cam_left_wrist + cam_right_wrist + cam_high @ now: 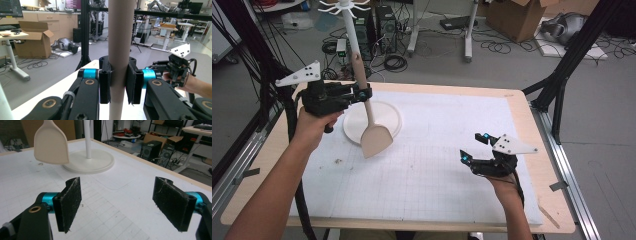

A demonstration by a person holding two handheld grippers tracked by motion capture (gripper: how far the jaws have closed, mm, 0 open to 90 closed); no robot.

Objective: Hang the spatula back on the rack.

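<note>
My left gripper [361,93] is shut on the handle of a beige spatula [374,137], held upright above the table with its flat blade hanging down. In the left gripper view the handle [119,37] stands clamped between the two pads. A white stand [351,30] with hooks on top rises from a round white base [389,117] just behind the spatula blade. My right gripper [473,148] hovers over the right side of the mat, open and holding nothing. In the right gripper view its pads [70,202] stand wide apart, with the spatula blade [51,143] and stand base [90,163] ahead.
A white gridded mat [422,165] covers the wooden table [542,175]. Black frame legs [562,75] stand at the right, cables and a cardboard box [517,17] lie on the floor beyond. The right hand and gripper [178,65] appear in the left gripper view.
</note>
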